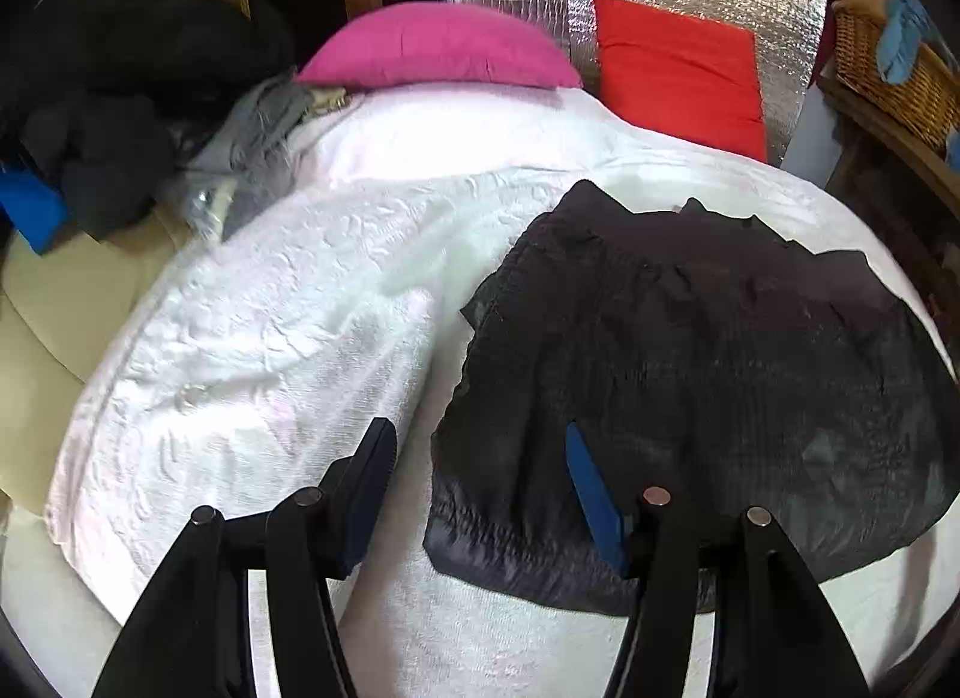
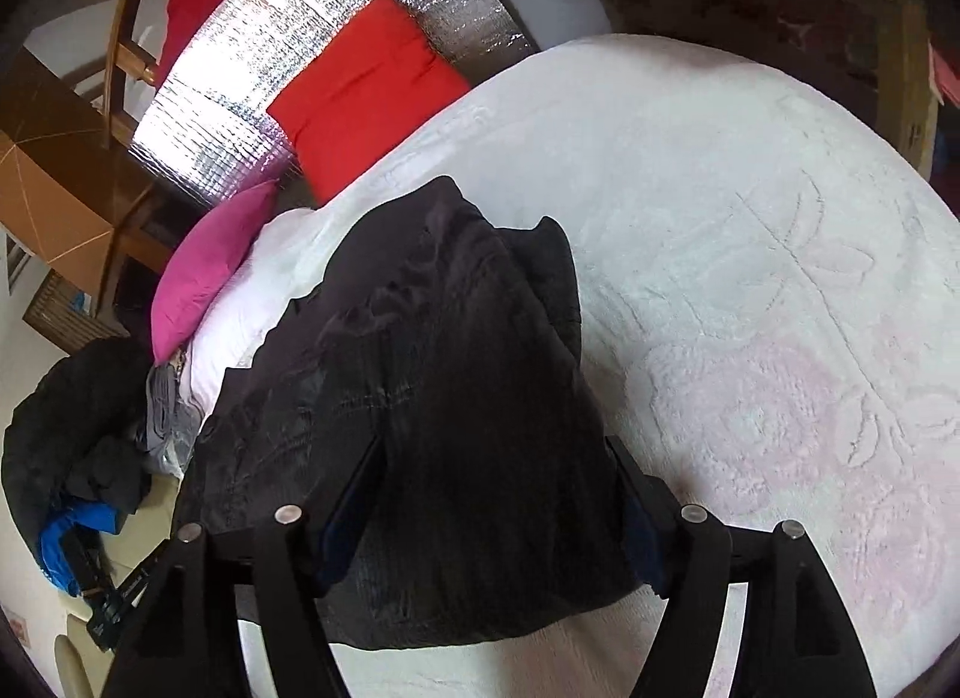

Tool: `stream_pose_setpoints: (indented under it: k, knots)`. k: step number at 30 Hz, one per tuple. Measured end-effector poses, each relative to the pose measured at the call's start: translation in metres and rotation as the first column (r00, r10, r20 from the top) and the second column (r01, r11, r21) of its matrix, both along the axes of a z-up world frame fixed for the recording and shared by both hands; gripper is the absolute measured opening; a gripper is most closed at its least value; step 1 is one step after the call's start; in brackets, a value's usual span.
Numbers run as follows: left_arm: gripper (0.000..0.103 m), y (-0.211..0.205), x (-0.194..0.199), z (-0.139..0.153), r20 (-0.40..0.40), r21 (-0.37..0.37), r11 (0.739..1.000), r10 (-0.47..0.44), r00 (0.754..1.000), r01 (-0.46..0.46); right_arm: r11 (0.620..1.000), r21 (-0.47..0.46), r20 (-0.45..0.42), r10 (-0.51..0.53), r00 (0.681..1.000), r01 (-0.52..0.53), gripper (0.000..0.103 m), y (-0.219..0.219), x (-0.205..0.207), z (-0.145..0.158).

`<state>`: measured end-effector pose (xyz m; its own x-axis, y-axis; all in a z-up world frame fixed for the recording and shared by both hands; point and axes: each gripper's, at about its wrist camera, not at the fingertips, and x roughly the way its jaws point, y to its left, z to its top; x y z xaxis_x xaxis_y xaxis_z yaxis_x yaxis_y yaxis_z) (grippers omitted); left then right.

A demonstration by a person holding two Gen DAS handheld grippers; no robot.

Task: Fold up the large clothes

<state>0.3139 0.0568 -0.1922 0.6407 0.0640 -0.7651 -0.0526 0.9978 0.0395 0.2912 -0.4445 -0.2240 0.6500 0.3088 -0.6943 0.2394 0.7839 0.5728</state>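
No lettering, label, brand or number can be read anywhere on the black garment, the white bedspread or the pillows; the blur hides any small print.

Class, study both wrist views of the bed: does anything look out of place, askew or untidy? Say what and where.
The black garment lies folded on the white bedspread, but its far edge is ragged and uneven. Beyond the bedspread's edge, near the pink pillow, a heap of dark clothes sits jumbled, unfolded.
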Motion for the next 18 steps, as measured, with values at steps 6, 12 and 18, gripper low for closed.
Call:
stream_pose_setpoints:
  k: [6,12,18]
  knots:
    - [0.06,-0.005,-0.016,0.003,0.026,0.043,0.999,0.0,1.0,-0.001,1.0,0.002,0.03,-0.027,0.999,0.027,0.075,0.002,-0.006,0.004]
    - [0.06,-0.011,-0.018,0.0,0.022,0.074,0.997,-0.002,1.0,0.0,0.998,-0.069,-0.009,-0.014,1.0,0.014,0.06,0.009,-0.001,-0.002]
    - [0.06,-0.015,-0.013,-0.01,-0.009,0.104,0.995,0.013,1.0,-0.012,0.996,-0.087,-0.101,-0.008,0.995,0.0,0.06,0.007,0.009,-0.024]
